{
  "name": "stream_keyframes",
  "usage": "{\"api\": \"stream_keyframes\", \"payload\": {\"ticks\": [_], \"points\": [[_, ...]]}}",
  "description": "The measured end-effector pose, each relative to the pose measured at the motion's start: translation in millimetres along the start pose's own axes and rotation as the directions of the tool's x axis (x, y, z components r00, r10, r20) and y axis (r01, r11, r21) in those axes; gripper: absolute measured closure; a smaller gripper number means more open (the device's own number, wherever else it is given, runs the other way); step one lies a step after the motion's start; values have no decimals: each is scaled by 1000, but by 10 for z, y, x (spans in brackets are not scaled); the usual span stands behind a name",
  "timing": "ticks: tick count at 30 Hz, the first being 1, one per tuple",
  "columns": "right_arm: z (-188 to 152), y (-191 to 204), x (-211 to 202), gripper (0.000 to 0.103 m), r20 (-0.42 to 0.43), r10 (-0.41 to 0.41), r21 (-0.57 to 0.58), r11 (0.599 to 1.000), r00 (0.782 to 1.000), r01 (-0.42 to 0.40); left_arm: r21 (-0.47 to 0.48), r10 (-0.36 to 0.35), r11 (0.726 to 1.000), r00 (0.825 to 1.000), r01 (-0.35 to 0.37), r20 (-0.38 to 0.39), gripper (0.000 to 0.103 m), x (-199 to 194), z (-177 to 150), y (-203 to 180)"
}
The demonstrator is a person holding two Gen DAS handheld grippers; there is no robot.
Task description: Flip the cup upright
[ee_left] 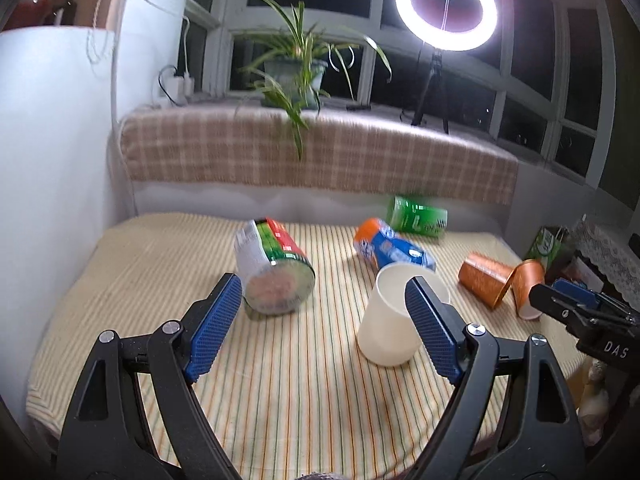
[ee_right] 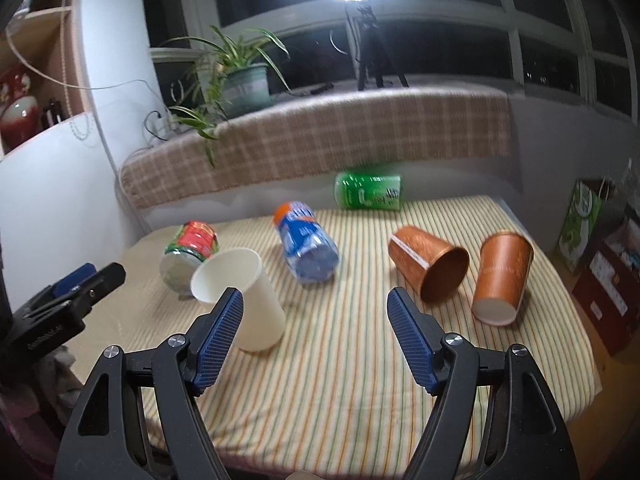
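A cream paper cup [ee_left: 390, 320] stands on the striped tablecloth [ee_left: 304, 380], mouth up and tilted; it also shows in the right wrist view [ee_right: 244, 300]. My left gripper [ee_left: 324, 308] is open and empty, its right finger [ee_left: 430, 328] in front of the cup. My right gripper [ee_right: 316, 320] is open and empty, the cup just behind its left finger [ee_right: 218, 336]. Two copper-coloured cups sit at the right: one [ee_right: 428, 264] lies on its side, the other [ee_right: 502, 278] stands mouth down.
A red-and-green jar [ee_left: 274, 270], a blue-and-orange bottle [ee_left: 390, 248] and a green can [ee_left: 416, 216] lie on their sides on the table. A plaid-covered ledge [ee_left: 320, 152] with a plant [ee_left: 296, 68] and a ring light [ee_left: 446, 4] stands behind. Boxes and a bag [ee_right: 580, 220] stand at the right.
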State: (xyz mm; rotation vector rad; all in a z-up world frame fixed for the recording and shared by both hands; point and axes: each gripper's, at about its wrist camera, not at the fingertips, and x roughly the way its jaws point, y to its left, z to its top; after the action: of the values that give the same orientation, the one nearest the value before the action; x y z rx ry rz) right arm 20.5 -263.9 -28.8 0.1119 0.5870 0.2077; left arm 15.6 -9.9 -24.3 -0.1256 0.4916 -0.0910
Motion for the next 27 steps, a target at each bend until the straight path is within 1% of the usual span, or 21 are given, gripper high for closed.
{"api": "stream_keyframes", "payload": {"ticks": [3, 5, 8, 12, 13, 14, 16, 20, 23, 24, 27], "points": [[17, 44, -21, 27, 19, 5, -3, 1000, 1000, -4, 2, 6, 1000, 999, -6, 34, 16, -94, 42, 5], [34, 70, -34, 27, 32, 5, -7, 1000, 999, -5, 5, 9, 1000, 998, -9, 55, 12, -151, 58, 2], [50, 110, -66, 23, 58, 2, -14, 1000, 998, -1, 12, 13, 1000, 996, -14, 83, 12, -232, 90, -13], [59, 158, -103, 21, 93, -12, -23, 1000, 996, 14, 21, 16, 1000, 994, -18, 111, 11, -308, 125, -40], [61, 167, -109, 20, 99, -14, -24, 1000, 995, 16, 23, 16, 1000, 993, -19, 114, 10, -313, 122, -47], [62, 174, -112, 19, 107, -16, -25, 1000, 994, 18, 27, 20, 999, 993, -24, 120, 6, -317, 128, -54], [58, 193, -113, 18, 122, -30, -30, 999, 992, 33, 29, 28, 999, 991, -32, 132, 0, -337, 125, -59], [45, 212, -97, 17, 136, -55, -44, 997, 989, 62, 27, 44, 998, 989, -48, 145, 0, -361, 129, -55], [35, 204, -89, 3, 145, -63, -39, 997, 987, 69, 21, 46, 999, 989, -49, 138, 0, -343, 134, -39], [33, 200, -96, 1, 155, -69, -34, 997, 985, 75, 20, 47, 999, 989, -50, 137, 0, -337, 136, -37], [34, 206, -112, 1, 169, -80, -34, 996, 982, 87, 22, 52, 998, 990, -55, 133, 0, -316, 143, -31]]}}
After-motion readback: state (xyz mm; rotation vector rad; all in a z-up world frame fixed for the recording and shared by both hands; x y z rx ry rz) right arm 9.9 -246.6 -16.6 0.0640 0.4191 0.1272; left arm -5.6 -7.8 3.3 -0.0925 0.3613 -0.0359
